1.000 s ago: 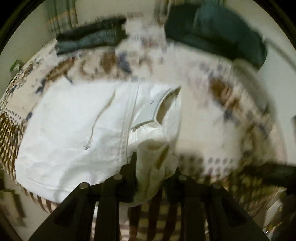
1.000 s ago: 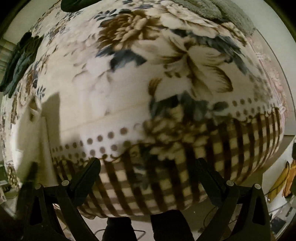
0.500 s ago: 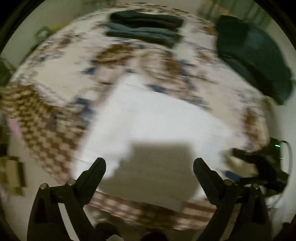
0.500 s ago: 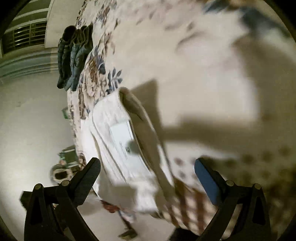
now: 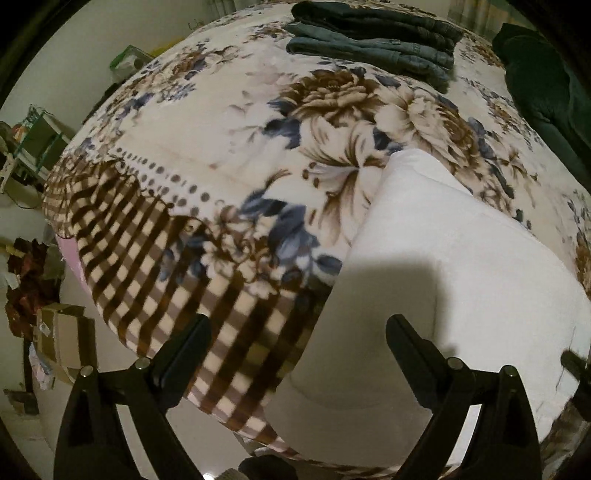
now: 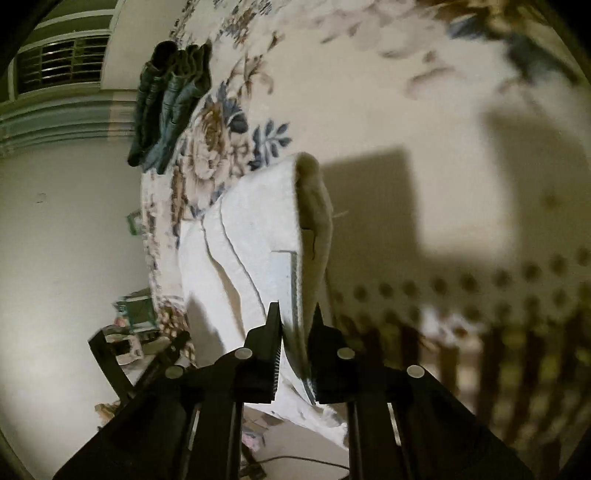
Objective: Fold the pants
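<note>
Since a second ago the left gripper (image 5: 295,343) has let go of the bunched white cloth it was pinching and slid off toward the bed's corner; its jaws have opened and now stand spread wide with nothing between them, over the checked border of the blanket (image 5: 229,158). Meanwhile the right gripper (image 6: 295,325), which stood wide over bare blanket, has just been closing, and its toothed pads now pinch the near edge of the white pants (image 6: 258,240), close to a pale rectangular label or pocket patch. That grip looks chosen to take hold of the stacked layers at one end, so that the garment can be carried over itself in the next fold, while the freed left claw seems headed for the matching edge. In the left view the pants (image 5: 461,258) lie flat near the bed's front edge, right of the open claw, already doubled into a broad slab with rounded, soft edges. Their cloth reads as thick, matte and slightly napped, with darker seam lines. Beneath them the fleecy blanket shows brown and blue flowers, a dotted band and brown checks. A stack of folded jeans (image 5: 373,33) sits well apart at the far side, its denim stiffer and ridged
</note>
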The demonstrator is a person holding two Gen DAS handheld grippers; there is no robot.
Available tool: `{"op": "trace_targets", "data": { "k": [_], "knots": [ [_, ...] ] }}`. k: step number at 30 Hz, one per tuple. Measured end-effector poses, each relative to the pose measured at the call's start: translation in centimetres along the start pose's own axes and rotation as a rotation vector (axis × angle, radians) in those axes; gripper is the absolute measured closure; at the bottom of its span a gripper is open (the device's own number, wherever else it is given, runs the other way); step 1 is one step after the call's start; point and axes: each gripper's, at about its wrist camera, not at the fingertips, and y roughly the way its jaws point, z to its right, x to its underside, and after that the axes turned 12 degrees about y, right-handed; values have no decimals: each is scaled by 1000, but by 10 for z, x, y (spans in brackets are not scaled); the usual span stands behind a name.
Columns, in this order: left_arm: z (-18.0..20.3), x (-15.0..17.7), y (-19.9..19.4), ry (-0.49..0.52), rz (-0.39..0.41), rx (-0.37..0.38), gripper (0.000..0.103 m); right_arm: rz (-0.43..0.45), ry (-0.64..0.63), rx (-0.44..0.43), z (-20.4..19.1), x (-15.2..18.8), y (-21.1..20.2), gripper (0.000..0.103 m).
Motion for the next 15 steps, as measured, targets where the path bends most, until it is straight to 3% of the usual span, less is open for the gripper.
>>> {"op": "trace_targets", "data": {
  "k": [5, 7, 8, 10, 12, 15],
  "knots": [
    [6, -4, 12, 40, -35, 32, 7, -33, 73, 109, 38, -2, 7, 87],
    [8, -6, 11, 63, -37, 39, 7, -44, 89, 138, 47, -10, 10, 55],
    [9, -7, 10, 73, -34, 38, 7, -35, 90, 127, 49, -10, 6, 53],
    [10, -8, 9, 94, -28, 44, 7, -14, 74, 97, 48, -6, -8, 37],
    [10, -6, 12, 103, -32, 50, 7, -35, 70, 85, 51, 2, -12, 32],
    [9, -2, 20, 105, -46, 84, 7, -142, 130, 120, 64, 17, 7, 32]
  ]
}}
